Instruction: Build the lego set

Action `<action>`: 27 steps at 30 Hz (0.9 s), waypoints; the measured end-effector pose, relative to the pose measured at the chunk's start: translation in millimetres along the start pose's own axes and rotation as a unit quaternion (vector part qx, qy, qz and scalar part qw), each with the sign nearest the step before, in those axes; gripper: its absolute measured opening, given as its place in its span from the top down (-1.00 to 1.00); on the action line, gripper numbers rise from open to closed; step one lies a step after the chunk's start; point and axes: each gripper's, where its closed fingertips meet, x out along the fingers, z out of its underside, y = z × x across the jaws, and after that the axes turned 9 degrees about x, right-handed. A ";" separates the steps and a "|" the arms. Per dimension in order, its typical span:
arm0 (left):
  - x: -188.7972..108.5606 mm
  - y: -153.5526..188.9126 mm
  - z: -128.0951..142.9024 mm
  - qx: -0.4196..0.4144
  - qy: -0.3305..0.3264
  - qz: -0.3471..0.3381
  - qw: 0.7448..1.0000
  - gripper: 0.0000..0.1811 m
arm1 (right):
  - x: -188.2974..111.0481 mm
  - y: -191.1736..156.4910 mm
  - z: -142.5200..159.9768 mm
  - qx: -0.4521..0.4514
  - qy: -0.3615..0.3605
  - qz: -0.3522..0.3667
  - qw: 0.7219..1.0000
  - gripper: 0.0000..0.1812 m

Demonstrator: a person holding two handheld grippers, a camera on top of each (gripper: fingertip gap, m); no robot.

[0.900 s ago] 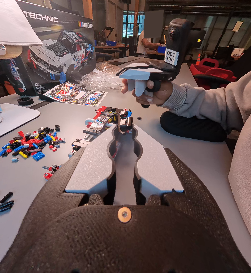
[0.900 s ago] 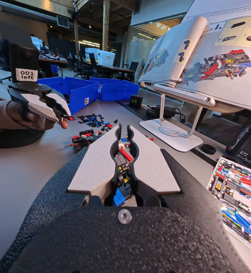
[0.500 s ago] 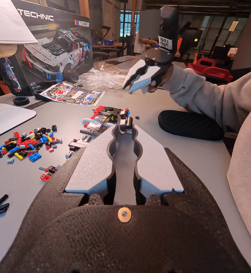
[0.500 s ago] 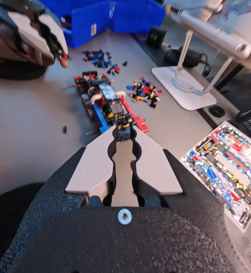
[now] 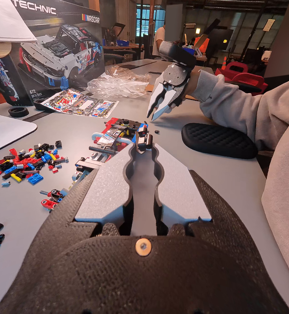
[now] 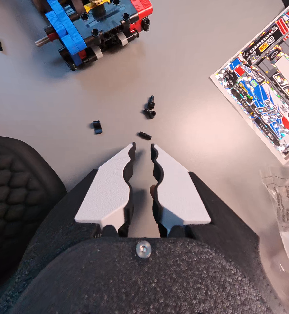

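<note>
Right wrist view: right hand-held gripper [image 6: 142, 144] spread, empty; black pin [image 6: 145, 135] just beyond fingertips, apart.

Just ahead of the right gripper [image 6: 142, 144] lie four small pins [image 6: 145, 135], the partly built car [image 6: 96, 28] beyond them, sticker sheet [image 6: 266, 95] to its right, wrist pad [image 6: 17, 183] left.
</note>
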 end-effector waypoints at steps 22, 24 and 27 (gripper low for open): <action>-0.5 0.5 0.4 0.001 -0.002 0.002 1.000 0.83 | 8.3 -50.7 -13.4 -0.047 0.000 -0.087 0.995 0.79; -0.7 0.6 0.3 0.001 -0.002 0.002 1.000 0.83 | 11.4 -55.7 -11.7 -0.050 -0.009 -0.097 0.994 0.77; -1.1 0.3 -0.2 0.002 -0.001 0.001 1.000 0.83 | 14.4 -57.1 -9.8 -0.049 -0.017 -0.099 0.994 0.78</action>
